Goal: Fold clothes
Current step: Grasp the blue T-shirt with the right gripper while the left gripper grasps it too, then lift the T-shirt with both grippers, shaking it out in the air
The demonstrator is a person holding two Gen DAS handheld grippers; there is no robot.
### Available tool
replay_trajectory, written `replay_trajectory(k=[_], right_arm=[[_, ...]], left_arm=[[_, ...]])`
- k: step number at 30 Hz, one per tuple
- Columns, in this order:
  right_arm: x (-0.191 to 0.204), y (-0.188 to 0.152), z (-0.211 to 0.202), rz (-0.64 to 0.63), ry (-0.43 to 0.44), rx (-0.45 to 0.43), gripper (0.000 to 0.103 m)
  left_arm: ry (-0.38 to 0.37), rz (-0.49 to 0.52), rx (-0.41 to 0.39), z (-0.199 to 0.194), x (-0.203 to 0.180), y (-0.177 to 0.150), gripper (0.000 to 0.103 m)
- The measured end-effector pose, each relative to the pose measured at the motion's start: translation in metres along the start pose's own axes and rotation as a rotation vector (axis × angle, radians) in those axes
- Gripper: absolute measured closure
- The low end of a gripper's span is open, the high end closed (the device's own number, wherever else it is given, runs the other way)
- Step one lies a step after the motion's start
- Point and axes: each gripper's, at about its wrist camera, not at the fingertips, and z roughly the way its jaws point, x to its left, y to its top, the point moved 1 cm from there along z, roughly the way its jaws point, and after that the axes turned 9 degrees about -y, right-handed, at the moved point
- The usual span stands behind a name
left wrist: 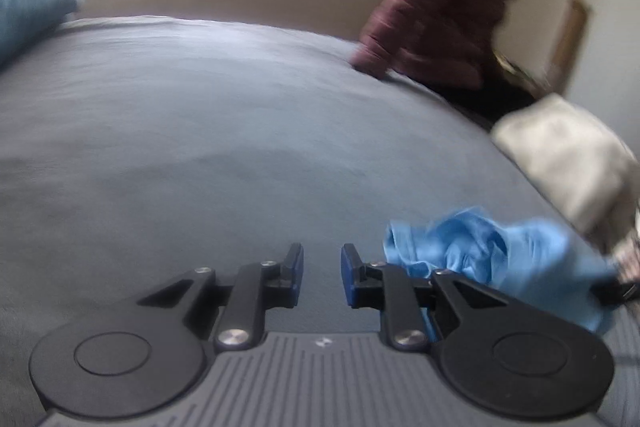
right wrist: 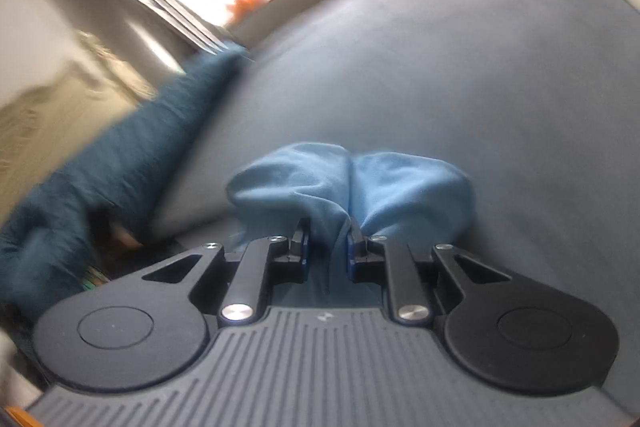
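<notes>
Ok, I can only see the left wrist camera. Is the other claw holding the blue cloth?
Observer: Yes. In the right wrist view the right claw is pinched on a fold of the light blue cloth.
Operator: Is the cloth flat?
Observer: No. It puffs up in two bunched lumps just ahead of that claw, over the grey bed cover.
Operator: What's next to it?
Observer: A long dark teal blanket runs along the left of that view. You only get its corner.
</notes>
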Motion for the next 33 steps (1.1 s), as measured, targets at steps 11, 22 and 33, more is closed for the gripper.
replay_trajectory(k=[11, 22, 33], right_arm=[[-0.025, -0.028, -0.081, -0.159, -0.182, -0.064, 0.053], [0.063, 0.001, 0.033, -0.414, -0.107, -0.017, 0.078], [0.000, -0.042, -0.100, -0.001, -0.111, -0.203, 0.100]], left_arm=[[-0.136, 0.143, 0.155, -0.003, -0.084, -0.049, 0.063], [-0.143, 0.199, 0.234, -0.005, -0.115, -0.084, 0.063], [-0.216, 0.163, 0.106, -0.050, -0.101, -0.058, 0.062]])
